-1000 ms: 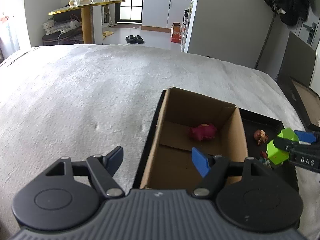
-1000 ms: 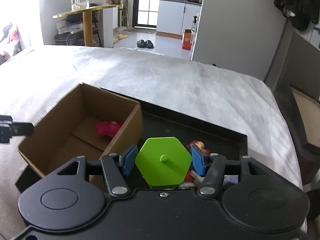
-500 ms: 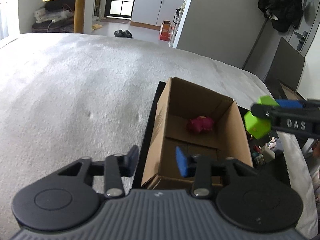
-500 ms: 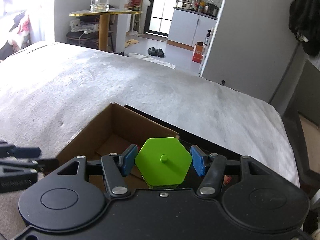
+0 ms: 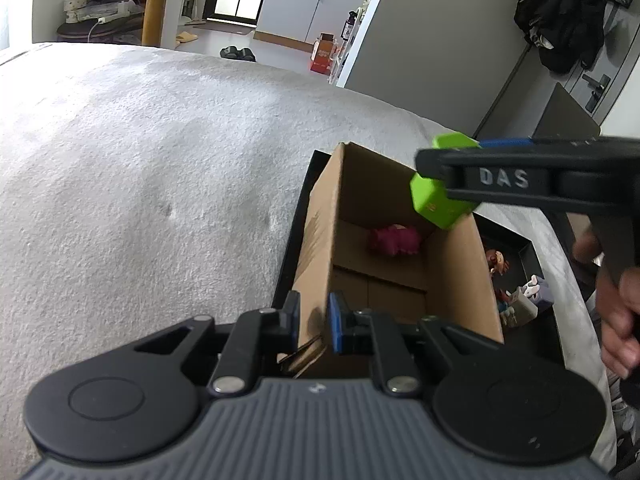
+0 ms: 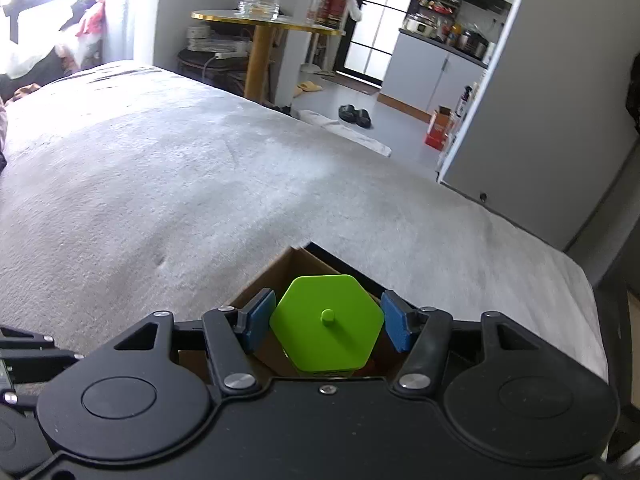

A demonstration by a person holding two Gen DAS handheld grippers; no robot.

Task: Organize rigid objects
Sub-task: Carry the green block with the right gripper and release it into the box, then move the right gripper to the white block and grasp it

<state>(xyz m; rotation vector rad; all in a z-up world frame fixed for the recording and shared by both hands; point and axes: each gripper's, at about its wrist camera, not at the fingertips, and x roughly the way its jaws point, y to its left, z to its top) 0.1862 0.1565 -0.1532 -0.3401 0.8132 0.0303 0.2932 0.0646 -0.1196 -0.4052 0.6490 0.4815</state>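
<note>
Gripping the near left wall of the cardboard box [image 5: 400, 248], the left claw [image 5: 314, 322] has its jaws closing, one blue pad outside the wall and one inside, with the cardboard edge between them. Pads look pressed on it. Box sits open-topped in a black tray [image 5: 532, 312] on the grey bed [image 5: 140, 180], stretching away ahead of the left claw. Pink toy [image 5: 394, 240] lies on the box floor, well ahead of the left claw, near the far wall. Small figurines [image 5: 496, 262] sit in the tray, ahead and right of the left claw, just outside the box's right wall.

Right claw [image 6: 326, 322] clamps the green hexagonal block [image 6: 326, 322], both blue pads touching its sides, knob facing the camera. From the left wrist view the same block [image 5: 436, 204] hangs above the box's far right corner, ahead and up-right of the left claw, clear of the cardboard. Directly below and just ahead of the right claw is the box's far corner. A person's hand [image 5: 616, 304] holds the right claw's handle, at the right edge.
</note>
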